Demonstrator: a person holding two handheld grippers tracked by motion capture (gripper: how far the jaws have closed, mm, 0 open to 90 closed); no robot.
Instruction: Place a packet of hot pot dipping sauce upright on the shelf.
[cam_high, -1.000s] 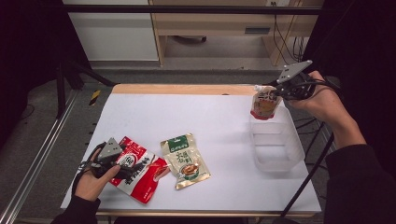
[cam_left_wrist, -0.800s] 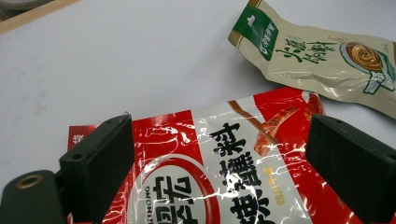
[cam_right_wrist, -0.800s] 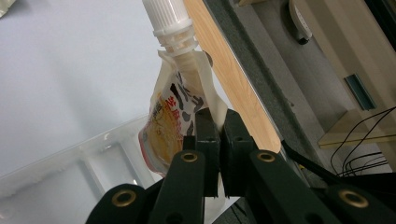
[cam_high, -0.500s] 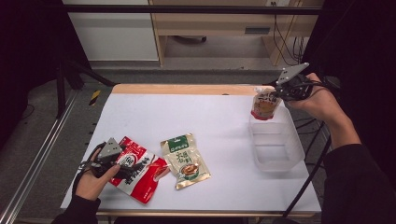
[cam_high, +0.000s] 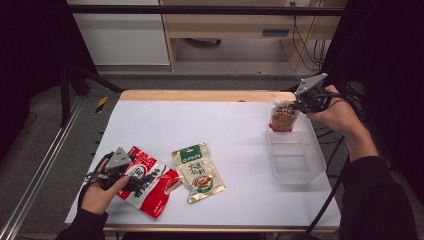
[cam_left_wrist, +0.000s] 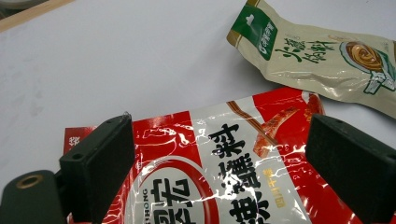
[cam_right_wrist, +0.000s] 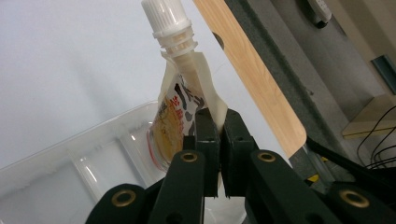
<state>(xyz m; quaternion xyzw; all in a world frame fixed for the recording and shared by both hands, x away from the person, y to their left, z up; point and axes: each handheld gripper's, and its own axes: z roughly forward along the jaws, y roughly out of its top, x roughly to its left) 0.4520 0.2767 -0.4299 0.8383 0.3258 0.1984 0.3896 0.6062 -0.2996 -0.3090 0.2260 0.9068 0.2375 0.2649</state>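
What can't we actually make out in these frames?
- Spout pouch: lower end hidden behind the right gripper in the right gripper view; too small in the high view to tell whether it touches the bin.
- Red pouch: lower part cut off by the frame edge in the left gripper view.
- Left gripper: jaws partly hidden under its grey plate in the high view.

White table (cam_high: 210, 130) with a wooden far edge (cam_high: 200, 95). Behind it stood a white cabinet (cam_high: 120, 35) and a wooden desk (cam_high: 240, 25), cables (cam_high: 305, 45) hanging at its right. Grey floor (cam_high: 45, 150), a metal rail (cam_high: 35, 185) along the left, dark curtains at both sides.
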